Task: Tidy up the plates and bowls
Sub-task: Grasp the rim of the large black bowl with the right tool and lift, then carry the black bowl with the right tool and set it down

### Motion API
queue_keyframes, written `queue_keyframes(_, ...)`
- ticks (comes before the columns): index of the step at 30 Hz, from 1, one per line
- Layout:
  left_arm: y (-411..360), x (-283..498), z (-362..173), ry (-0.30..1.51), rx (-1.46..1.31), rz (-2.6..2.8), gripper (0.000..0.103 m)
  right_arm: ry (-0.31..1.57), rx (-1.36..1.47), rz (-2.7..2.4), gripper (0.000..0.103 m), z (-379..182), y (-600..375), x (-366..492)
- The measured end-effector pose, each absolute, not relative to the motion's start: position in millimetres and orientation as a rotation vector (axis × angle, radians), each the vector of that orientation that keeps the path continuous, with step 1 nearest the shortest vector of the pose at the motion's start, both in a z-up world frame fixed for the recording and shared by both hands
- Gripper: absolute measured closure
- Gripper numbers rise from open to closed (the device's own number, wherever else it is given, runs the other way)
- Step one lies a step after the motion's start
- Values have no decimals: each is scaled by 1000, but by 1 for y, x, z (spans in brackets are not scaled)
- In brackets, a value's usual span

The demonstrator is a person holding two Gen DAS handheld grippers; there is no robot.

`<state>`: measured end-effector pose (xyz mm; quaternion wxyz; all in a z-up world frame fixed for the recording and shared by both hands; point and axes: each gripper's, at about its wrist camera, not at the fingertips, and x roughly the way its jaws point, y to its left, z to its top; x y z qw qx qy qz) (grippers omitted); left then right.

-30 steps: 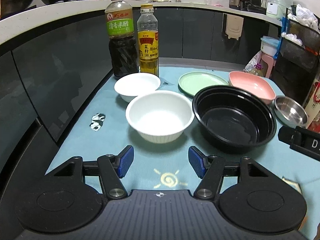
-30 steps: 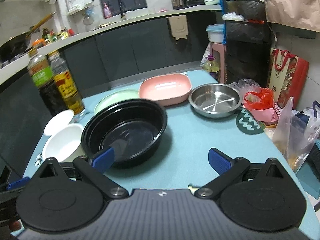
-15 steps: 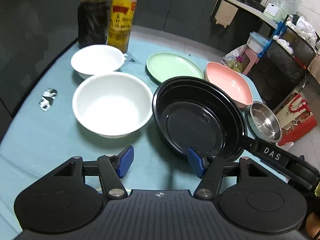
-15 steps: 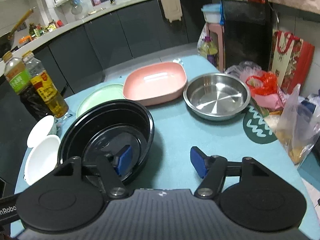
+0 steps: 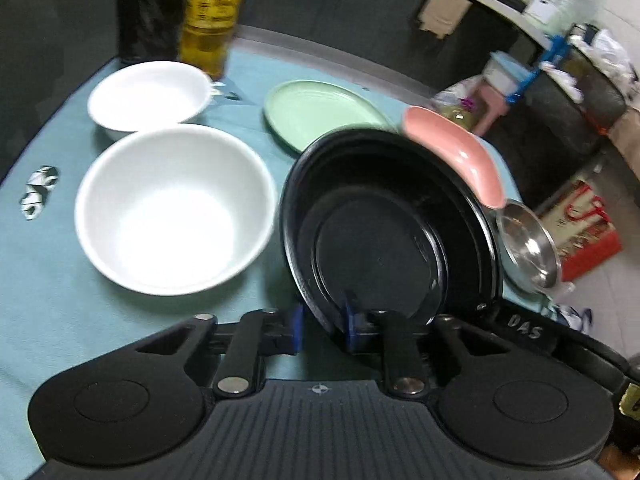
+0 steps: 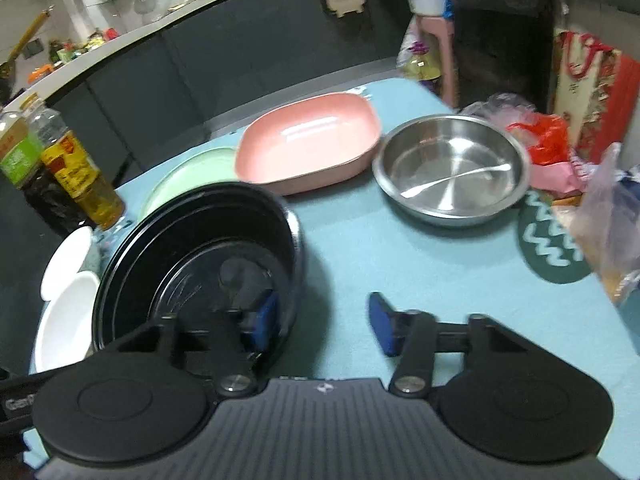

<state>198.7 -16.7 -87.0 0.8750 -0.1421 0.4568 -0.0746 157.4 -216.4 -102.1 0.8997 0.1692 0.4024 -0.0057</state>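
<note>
Black bowl [image 5: 384, 236] now tilted up; left gripper [image 5: 322, 322] fingers pinching its rim; right gripper [image 6: 320, 316] fingers spread, straddling wall.

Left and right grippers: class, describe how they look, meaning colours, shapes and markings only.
The left gripper and right gripper look alike: a dark grey ribbed body with a small round emblem, two black round discs, black linkage arms with silver pivot screws, and blue pads on the jaws. White lettering reading DAS shows on one gripper's black side. No cables or sleeves are visible.
</note>
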Motion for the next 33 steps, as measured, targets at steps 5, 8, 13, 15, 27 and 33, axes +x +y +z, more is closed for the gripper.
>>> queue_keyframes(5, -19, 185, -81, 946, -278, -169, 87, 844, 360, -17, 97, -98, -216, 146)
queue_keyframes(8, -18, 172, -75, 922, -261, -176, 87, 834, 372, -11, 97, -92, -216, 134)
queue_keyframes(13, -12, 149, -70, 910, -256, -189, 86, 818, 353, -15, 97, -85, -210, 113)
queue_keyframes(15, -8, 138, -69, 906, -257, -195, 86, 817, 349, -15, 97, -83, -205, 108)
queue_keyframes(27, 20, 67, -66, 879, -236, -172, 86, 843, 281, 37, 92, -80, -176, 55)
queue_keyframes(33, 37, 39, -69, 880, -241, -155, 86, 858, 265, 69, 92, -83, -162, 33)
